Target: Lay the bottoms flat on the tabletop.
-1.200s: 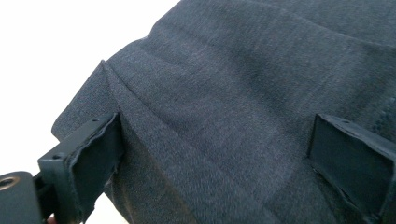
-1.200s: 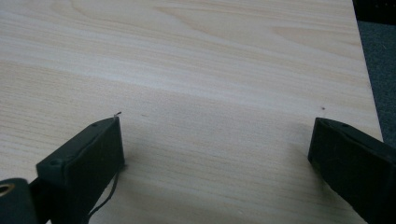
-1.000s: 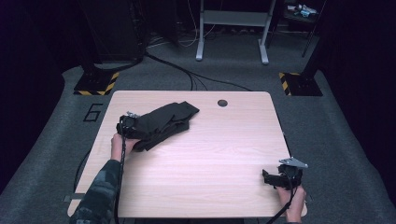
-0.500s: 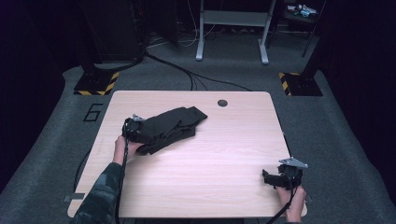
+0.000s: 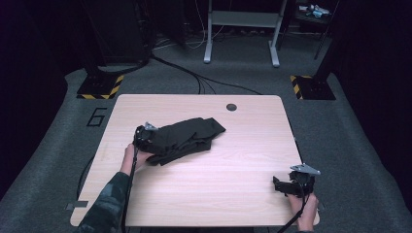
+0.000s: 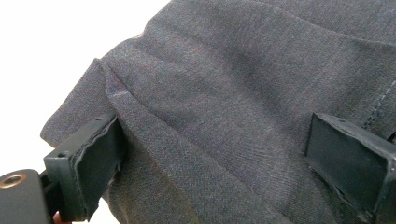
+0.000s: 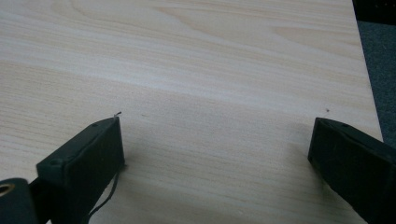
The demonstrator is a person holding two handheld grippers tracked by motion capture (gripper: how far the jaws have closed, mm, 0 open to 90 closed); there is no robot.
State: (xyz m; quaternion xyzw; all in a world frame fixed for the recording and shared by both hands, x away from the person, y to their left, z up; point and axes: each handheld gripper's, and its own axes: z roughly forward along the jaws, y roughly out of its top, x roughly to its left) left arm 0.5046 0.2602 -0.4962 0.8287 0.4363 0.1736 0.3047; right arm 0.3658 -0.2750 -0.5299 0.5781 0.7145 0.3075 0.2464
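Note:
A dark grey garment [image 5: 187,137] lies crumpled on the left half of the light wooden table [image 5: 218,199]. My left gripper [image 5: 142,134] is at the garment's left end. In the left gripper view its jaws stand wide apart, open, with the woven cloth [image 6: 224,84] lying across the gap between them [image 6: 210,135]. My right gripper [image 5: 281,185] rests near the table's front right corner, held by a hand. In the right gripper view it is open [image 7: 215,140] over bare wood [image 7: 187,56], with nothing between the jaws.
A round cable hole [image 5: 231,107] sits near the table's far edge. On the floor behind are black cables [image 5: 194,77], a metal frame [image 5: 240,34] and yellow-black striped bases [image 5: 99,90]. A "6" [image 5: 97,117] is marked left of the table.
The left gripper and the garment have shifted a little to the right and toward the front. The right gripper has stayed where it was.

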